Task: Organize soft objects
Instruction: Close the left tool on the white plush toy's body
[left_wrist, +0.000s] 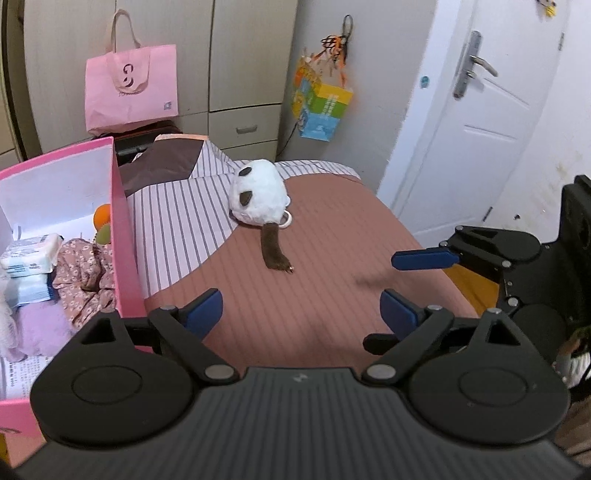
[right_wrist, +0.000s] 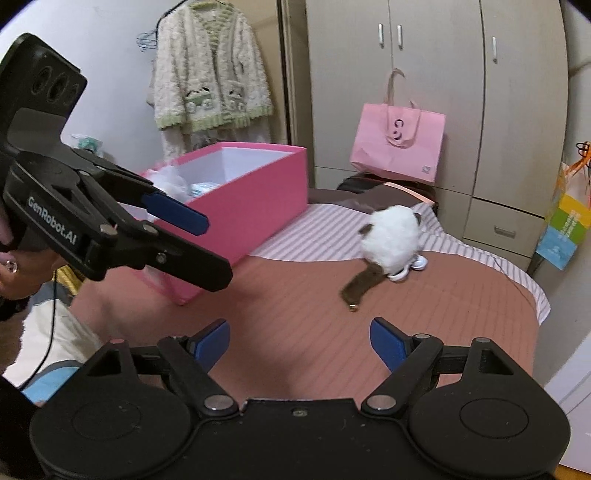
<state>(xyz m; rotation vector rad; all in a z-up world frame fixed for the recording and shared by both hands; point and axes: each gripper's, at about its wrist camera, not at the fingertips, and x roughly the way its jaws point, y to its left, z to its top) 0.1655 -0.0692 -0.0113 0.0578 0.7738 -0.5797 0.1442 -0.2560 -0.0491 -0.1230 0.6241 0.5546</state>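
The left gripper (left_wrist: 301, 308) hangs over the bed with its blue pads wide apart and nothing between them; the right gripper (right_wrist: 300, 341) is likewise spread and empty, a little to its right. Going left to right in the left wrist view: a pink box (left_wrist: 123, 236) stands open on the bed's left side, holding a floral cloth (left_wrist: 86, 273), tissue packs (left_wrist: 29, 254), something lilac and fluffy (left_wrist: 40, 325) and an orange ball (left_wrist: 102, 216). Behind it a pink bag (left_wrist: 131, 88) leans on the wardrobe (left_wrist: 243, 55). Just right of the box lies a striped sheet (left_wrist: 173, 229), then the brown-pink cover (left_wrist: 314, 273). The plush (left_wrist: 258, 197), white with brown patches and a brown tail, sits where sheet and cover meet, well ahead of both grippers and apart from the box. Farther right a colourful bag (left_wrist: 321, 107) hangs on the wall, then a white door (left_wrist: 487, 122).
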